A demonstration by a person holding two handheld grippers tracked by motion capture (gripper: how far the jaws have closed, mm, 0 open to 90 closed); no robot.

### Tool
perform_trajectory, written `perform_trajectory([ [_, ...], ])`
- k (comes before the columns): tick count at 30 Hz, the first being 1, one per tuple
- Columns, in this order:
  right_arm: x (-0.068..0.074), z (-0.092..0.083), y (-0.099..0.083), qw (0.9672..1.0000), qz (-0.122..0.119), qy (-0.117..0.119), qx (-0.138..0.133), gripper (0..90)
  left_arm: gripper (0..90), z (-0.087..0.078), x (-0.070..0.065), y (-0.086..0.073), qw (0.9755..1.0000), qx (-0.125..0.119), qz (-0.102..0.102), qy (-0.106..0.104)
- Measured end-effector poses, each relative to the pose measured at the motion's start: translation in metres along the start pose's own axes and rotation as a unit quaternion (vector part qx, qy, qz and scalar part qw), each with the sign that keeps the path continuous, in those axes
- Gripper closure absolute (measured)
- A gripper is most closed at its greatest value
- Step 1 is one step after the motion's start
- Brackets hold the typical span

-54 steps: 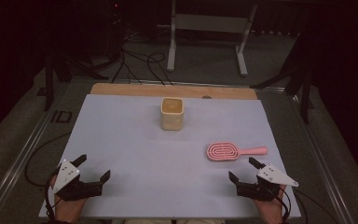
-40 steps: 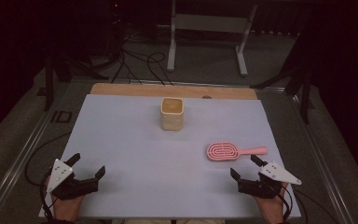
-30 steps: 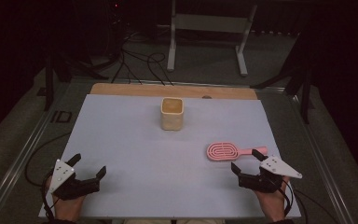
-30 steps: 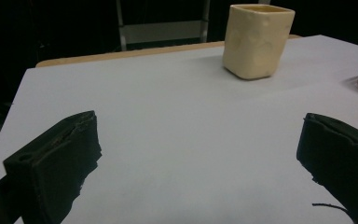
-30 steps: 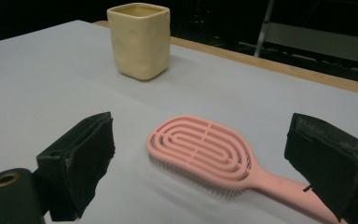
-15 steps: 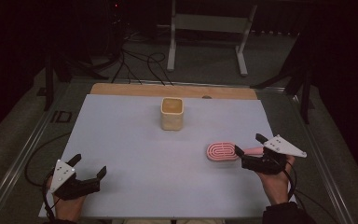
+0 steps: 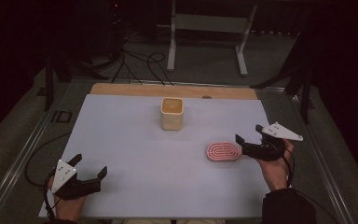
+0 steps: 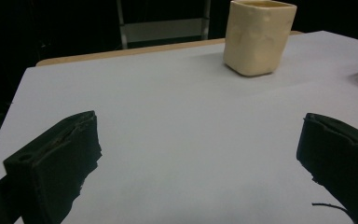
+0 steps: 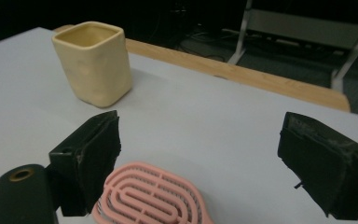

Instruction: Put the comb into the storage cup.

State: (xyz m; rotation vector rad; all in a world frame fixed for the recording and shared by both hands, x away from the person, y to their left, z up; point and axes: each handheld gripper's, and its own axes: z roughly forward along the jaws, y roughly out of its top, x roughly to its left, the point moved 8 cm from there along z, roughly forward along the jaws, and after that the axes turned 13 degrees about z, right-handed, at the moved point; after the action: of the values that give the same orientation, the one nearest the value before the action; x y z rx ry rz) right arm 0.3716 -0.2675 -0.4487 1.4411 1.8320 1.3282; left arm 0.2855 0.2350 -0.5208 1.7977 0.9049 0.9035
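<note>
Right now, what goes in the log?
right tool: open, above pink brush | left tool: open, idle | cup: upright

Dark room; grey metal stand (image 7: 208, 28) and cables (image 7: 137, 60) on floor.

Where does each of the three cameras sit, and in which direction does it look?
High view: above the person's side, looking forward and down on the table; both forearms and each hand-held gripper, left and right, show.
Left gripper view: on the left hand-held gripper, looking across the table past its open jaws.
Right gripper view: on the right hand-held gripper, looking over the pink brush.
All three share the cream cup and the brush.
</note>
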Motion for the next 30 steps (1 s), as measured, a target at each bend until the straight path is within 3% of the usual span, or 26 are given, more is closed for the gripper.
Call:
perform_trajectory([
  [5,-0.009,0.005,0.004,0.9999,0.013,-0.004,-0.001,15.0,0.2,0.000,0.000,0.000,1.0000,0.000,0.001,0.000],
  [12,-0.026,0.014,0.004,0.9994,0.021,-0.025,0.015,28.3,0.2,0.001,0.000,-0.001,1.0000,0.001,0.002,0.001],
  [13,-0.028,0.016,0.003,0.9992,0.018,-0.030,0.018,34.3,0.2,0.001,0.000,-0.001,1.0000,0.001,0.002,0.001],
  [18,-0.033,0.021,0.002,0.9988,0.004,-0.040,0.029,47.5,0.2,0.002,-0.002,-0.001,1.0000,0.003,0.004,0.000],
  [25,-0.042,0.029,-0.004,0.9969,-0.002,-0.059,0.052,59.9,0.2,0.002,-0.002,-0.001,1.0000,0.002,0.004,-0.001],
  [26,-0.045,0.032,-0.007,0.9961,-0.005,-0.063,0.061,66.8,0.2,0.002,-0.002,-0.001,1.0000,0.002,0.004,-0.001],
  [27,-0.045,0.032,-0.007,0.9961,-0.005,-0.063,0.061,66.8,0.2,0.002,-0.002,-0.001,1.0000,0.002,0.004,-0.001],
  [28,-0.048,0.034,-0.009,0.9956,-0.007,-0.065,0.067,76.0,0.2,0.002,-0.002,-0.001,1.0000,0.002,0.005,-0.001],
  [29,-0.048,0.034,-0.009,0.9956,-0.007,-0.065,0.067,76.0,0.2,0.002,-0.002,-0.001,1.0000,0.003,0.005,-0.001],
  [30,-0.050,0.036,-0.011,0.9950,-0.010,-0.068,0.072,85.9,0.2,0.002,-0.002,-0.001,1.0000,0.003,0.005,-0.001],
])
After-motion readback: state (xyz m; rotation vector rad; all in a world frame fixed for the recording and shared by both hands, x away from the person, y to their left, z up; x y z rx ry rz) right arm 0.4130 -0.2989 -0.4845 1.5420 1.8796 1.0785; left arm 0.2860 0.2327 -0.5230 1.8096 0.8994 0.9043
